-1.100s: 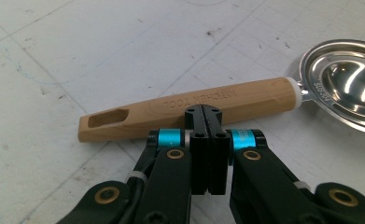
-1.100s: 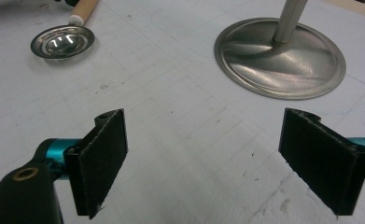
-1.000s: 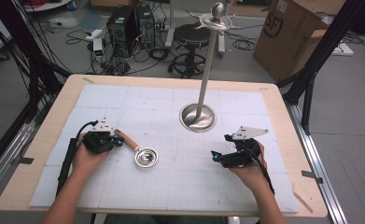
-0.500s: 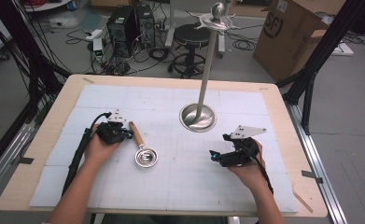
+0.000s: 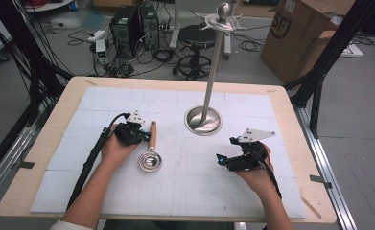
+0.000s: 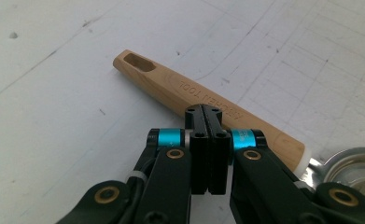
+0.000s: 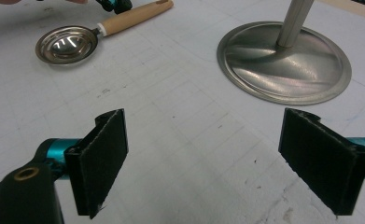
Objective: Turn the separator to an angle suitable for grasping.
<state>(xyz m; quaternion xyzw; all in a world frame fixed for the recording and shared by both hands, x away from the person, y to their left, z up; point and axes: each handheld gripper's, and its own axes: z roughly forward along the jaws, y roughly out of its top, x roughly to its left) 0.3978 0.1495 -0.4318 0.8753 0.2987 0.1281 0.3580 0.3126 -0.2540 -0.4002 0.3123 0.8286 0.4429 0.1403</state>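
Jaws of the left gripper (image 6: pixel 207 112) are pressed flat together with nothing between them, their tips against or just above the wooden handle (image 6: pixel 203 100) of a small ladle (image 5: pixel 150 151); from this angle contact is hard to confirm. The ladle lies flat on the worktop (image 5: pixel 276 98), handle pointing away from the person, its steel bowl (image 5: pixel 150 162) nearest them. It looks light and stiff. The polished bowl would probably slip, so the handle is the better place to grip, across its flat sides near the middle; its far end has a hanging slot (image 6: pixel 140 61). Right of it stands a metal stand (image 5: pixel 204 120) with hooks at the top. Farther right, the right gripper (image 7: pixel 227 158) rests with jaws wide apart and empty.
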